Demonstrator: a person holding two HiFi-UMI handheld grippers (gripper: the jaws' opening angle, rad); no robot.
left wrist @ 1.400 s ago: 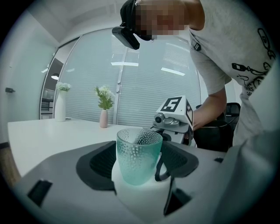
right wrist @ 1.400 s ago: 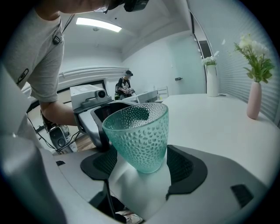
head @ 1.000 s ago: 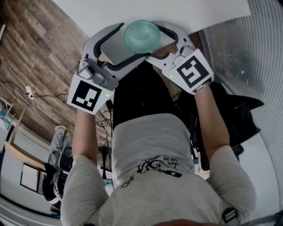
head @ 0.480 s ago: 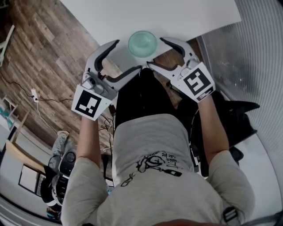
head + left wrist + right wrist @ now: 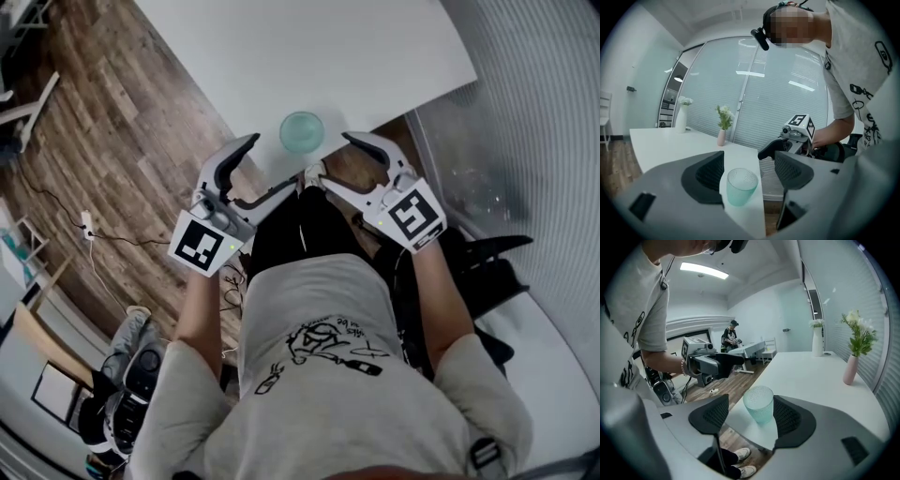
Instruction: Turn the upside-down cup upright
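Back from the bench (image 5: 309,56) edge have come the left hand-held gripper (image 5: 275,161) and right hand-held gripper (image 5: 333,159). Both are released and empty; the right's jaws have just narrowed slightly, with nothing between them. The cup (image 5: 302,131) stands mouth-up at the bench's near edge. Withdraw clear without clipping it. No legible writing, only square markers.

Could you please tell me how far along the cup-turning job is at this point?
Done: the pale green cup stands upright, wide mouth up, near the corner of the white table. In hand: nothing; the left tongs are open and the right tongs, jaws just closing slightly, hold nothing, neither touching the cup. Left: apparently nothing.
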